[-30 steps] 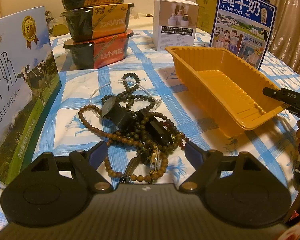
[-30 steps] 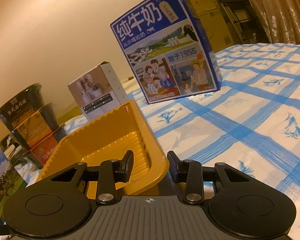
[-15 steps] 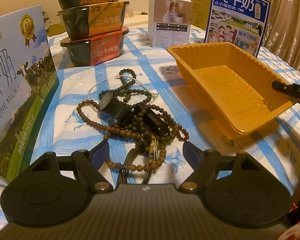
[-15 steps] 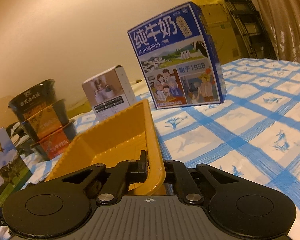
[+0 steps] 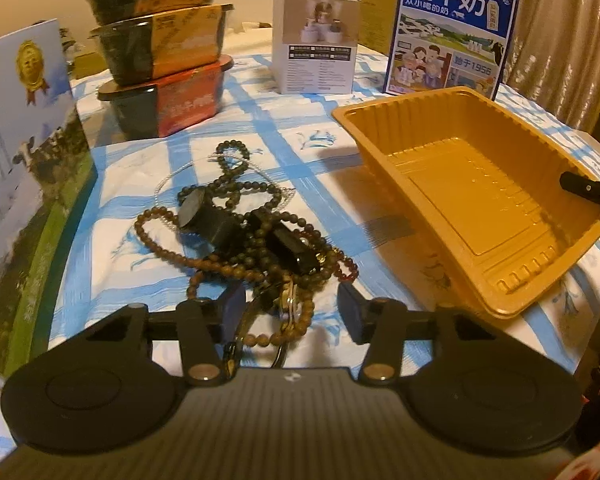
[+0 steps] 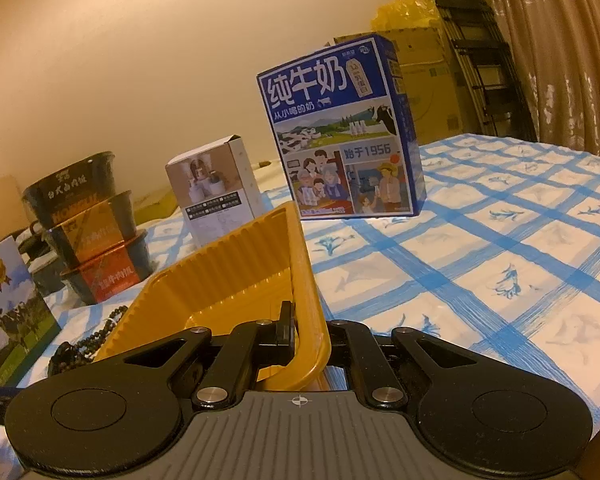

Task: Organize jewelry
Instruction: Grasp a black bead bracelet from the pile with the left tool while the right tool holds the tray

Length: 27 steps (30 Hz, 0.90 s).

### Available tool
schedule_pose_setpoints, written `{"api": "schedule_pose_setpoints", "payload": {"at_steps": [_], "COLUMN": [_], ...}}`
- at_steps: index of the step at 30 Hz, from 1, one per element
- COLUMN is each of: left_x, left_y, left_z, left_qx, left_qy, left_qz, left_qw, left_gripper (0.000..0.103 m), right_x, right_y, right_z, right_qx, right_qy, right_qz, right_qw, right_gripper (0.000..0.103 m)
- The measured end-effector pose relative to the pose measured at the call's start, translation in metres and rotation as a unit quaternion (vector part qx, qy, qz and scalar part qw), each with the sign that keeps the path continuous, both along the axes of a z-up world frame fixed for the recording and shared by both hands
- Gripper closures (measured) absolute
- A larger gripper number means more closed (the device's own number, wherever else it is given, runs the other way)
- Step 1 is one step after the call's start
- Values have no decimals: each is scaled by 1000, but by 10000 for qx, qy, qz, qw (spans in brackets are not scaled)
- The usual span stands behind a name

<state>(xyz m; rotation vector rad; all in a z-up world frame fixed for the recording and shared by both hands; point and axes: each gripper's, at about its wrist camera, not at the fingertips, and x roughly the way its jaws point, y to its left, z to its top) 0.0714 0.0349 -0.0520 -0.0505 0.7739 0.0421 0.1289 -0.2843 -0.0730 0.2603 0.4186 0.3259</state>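
The left gripper hangs low over the tangle of bead strings on the blue-checked tablecloth. Its jaws have just been closing and now stand about half apart, with the near end of the tangle, a loop of brown beads and a metal ring, lying between the fingertips. From here I cannot tell whether the pads already press on the beads; they look to be just beside them. The rest of the heap stretches away beyond the fingertips, with two dark blocky pieces among the beads.

To the right of those fingers sits the orange plastic tray, tipped up at its near right corner. The right gripper is clamped on that corner: one finger is inside the tray wall, the other outside, with the rim pinched between them. In the left view only its dark tip shows over the tray's edge.

Past the tray stand a blue milk carton and a small white box. Further left of the fingers there is a stack of three food bowls, and a big milk box stands at the far left.
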Motion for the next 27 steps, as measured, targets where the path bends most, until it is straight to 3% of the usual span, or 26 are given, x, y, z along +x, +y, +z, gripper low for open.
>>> {"api": "schedule_pose_setpoints", "payload": {"at_steps": [3, 10, 19, 23, 27], "left_x": [9, 27, 32, 31, 31], "left_y": [-3, -30, -56, -54, -48], "left_z": [1, -7, -34, -34, -24], "left_qx": [97, 731, 2203, 2264, 2093], "left_qy": [6, 69, 143, 51, -50], "left_qz": [-199, -950, -1378, -1402, -1361], "left_qw": [9998, 9928, 9655, 9639, 9683], "left_gripper": [70, 76, 80, 95, 95], "right_x": [-1, 0, 0, 1, 1], "right_y": [0, 0, 0, 0, 0], "right_z": [-1, 1, 0, 0, 2], "right_qx": [26, -27, 12, 18, 15], "right_qy": [15, -18, 28, 41, 42], "right_qz": [-18, -17, -15, -17, -18], "right_qw": [10000, 10000, 10000, 10000, 10000], "right_gripper": [97, 97, 97, 97, 97]}}
